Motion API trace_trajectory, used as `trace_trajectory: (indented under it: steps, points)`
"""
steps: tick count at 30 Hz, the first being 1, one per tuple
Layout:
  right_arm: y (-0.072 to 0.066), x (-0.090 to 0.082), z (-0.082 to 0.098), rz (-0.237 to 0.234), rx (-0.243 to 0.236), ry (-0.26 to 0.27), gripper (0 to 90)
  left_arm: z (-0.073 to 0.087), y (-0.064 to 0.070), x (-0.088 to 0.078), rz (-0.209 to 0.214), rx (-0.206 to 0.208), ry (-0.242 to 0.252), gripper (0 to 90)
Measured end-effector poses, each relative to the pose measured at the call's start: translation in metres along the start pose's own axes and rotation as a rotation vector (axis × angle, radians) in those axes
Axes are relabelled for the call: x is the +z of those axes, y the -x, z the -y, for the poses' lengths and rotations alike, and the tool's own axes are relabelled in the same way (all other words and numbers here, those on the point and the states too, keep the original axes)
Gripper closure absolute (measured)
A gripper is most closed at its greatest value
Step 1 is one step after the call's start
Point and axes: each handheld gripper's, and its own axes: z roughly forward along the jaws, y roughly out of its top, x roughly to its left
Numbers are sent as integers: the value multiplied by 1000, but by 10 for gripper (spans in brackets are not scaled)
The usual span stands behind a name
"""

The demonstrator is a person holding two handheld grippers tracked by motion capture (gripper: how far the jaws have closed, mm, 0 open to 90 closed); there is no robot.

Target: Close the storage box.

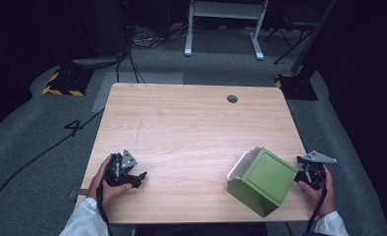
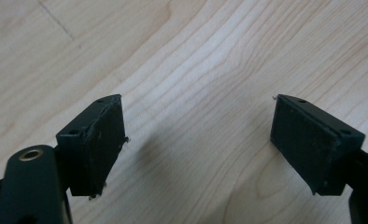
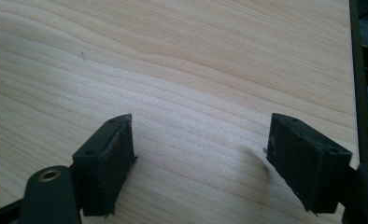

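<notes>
Altogether one green box (image 1: 263, 181) sits between two tools, left (image 1: 132, 178) and right (image 1: 302, 176), both gaping wide.

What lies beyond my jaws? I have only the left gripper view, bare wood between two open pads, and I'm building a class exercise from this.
Observer: A green box sits at the near right of the table, tilted on its corner line.
Operator: Is anything holding it?
Observer: No. The right gripper is open with only wood between its pads; in the high view it sits just right of the box.
Operator: Anything else about the box?
Observer: A white part shows along its left side; what it is, I cannot tell.
Operator: And my own gripper?
Observer: The left gripper rests at the near left edge, well apart from the box.
</notes>
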Motion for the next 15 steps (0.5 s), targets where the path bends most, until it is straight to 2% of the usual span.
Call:
trace_trajectory:
  steps: [6, 15]
  points:
    - [0, 0, 0, -4, 1, -1, 232, 15, -11, 0, 69, -103, 48, 180]
    - [0, 0, 0, -9, -1, -1, 232, 17, -12, -1, 66, -112, 51, 176]
